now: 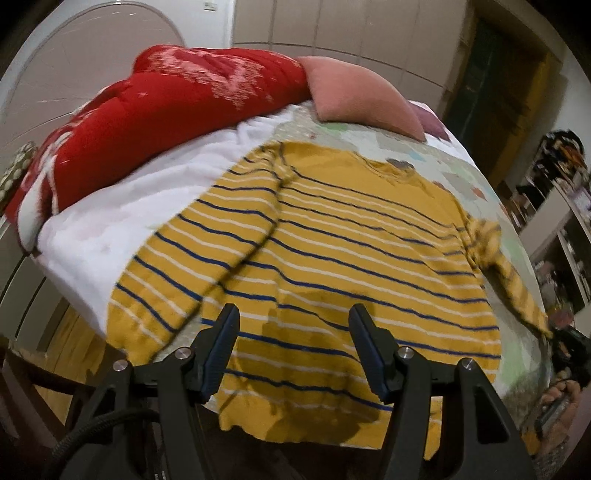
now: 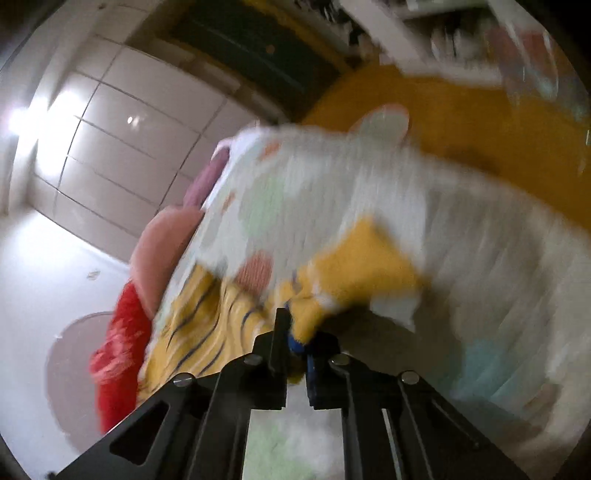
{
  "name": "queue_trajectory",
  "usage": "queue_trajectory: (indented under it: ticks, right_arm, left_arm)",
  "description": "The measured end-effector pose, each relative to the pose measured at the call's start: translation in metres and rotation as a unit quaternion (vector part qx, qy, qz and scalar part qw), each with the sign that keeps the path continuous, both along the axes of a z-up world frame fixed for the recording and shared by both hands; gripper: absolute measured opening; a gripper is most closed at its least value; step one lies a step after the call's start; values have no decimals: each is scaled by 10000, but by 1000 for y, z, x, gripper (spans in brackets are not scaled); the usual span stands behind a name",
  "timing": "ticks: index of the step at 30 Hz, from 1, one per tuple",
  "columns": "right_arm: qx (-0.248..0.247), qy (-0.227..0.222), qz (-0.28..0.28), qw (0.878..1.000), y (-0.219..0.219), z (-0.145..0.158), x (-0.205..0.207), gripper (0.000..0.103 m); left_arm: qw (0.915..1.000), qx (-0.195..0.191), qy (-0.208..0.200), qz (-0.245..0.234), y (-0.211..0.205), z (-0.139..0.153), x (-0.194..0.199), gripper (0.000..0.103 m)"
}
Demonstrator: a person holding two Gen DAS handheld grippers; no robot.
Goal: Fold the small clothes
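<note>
The bed (image 1: 476, 173) carries a pale patterned cover, with white wardrobe doors (image 1: 332, 33) beyond it and an orange floor (image 2: 480, 122) alongside. A red blanket (image 1: 147, 122) and pink pillow (image 1: 354, 96) lie at the far end. No writing is legible. The yellow striped shirt (image 1: 332, 236) lies spread directly ahead of the left tool (image 1: 293, 325), whose jaws stand apart, released. The right tool (image 2: 295, 332) is clenched on a shirt sleeve (image 2: 354, 273).

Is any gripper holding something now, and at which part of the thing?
The right gripper is shut on the yellow striped shirt, pinching what looks like the end of its sleeve; blur hides the exact spot. The left gripper is open above the shirt, holding nothing.
</note>
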State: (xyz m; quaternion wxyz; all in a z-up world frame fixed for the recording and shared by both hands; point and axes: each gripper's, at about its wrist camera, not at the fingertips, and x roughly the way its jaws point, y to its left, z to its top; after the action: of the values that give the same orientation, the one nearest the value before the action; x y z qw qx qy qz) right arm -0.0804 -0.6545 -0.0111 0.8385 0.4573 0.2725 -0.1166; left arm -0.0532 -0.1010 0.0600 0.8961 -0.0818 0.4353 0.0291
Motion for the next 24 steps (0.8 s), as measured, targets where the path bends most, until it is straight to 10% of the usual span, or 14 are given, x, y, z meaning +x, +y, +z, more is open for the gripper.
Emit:
queue_trajectory:
  ticks: [11,24]
  right_arm:
    - [-1524,47,-737,9856,-54,90,8,5]
    - [-2027,-558,2293,9504,184,122,149,5]
  left_arm:
    - [9987,-168,4,484,41,-7,2,61]
    - [9974,-360,76,619,63,-26,6,61]
